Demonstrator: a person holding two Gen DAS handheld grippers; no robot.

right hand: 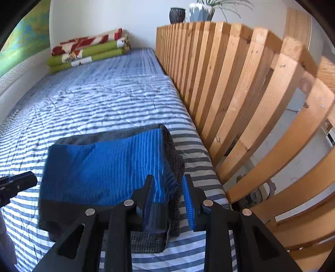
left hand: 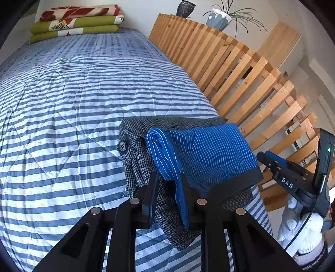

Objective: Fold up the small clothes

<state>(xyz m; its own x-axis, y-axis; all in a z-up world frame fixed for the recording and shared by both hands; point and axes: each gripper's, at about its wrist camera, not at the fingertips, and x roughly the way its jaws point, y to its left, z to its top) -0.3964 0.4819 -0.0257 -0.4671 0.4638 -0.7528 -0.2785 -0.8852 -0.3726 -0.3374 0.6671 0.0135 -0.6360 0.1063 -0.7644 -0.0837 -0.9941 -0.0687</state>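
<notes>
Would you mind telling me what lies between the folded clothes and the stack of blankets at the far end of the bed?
Only bare striped bedspread, in both wrist views.

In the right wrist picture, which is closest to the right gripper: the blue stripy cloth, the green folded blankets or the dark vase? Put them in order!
1. Blue pinstriped folded cloth: right at the right gripper.
2. Green folded blankets: far end of bed, left.
3. Dark speckled vase: beyond, atop the wooden slats.

The striped bedspread [left hand: 62, 104] lies open to the folded blankets [left hand: 77, 21]; the wooden railing [right hand: 230, 83] blocks the right.
</notes>
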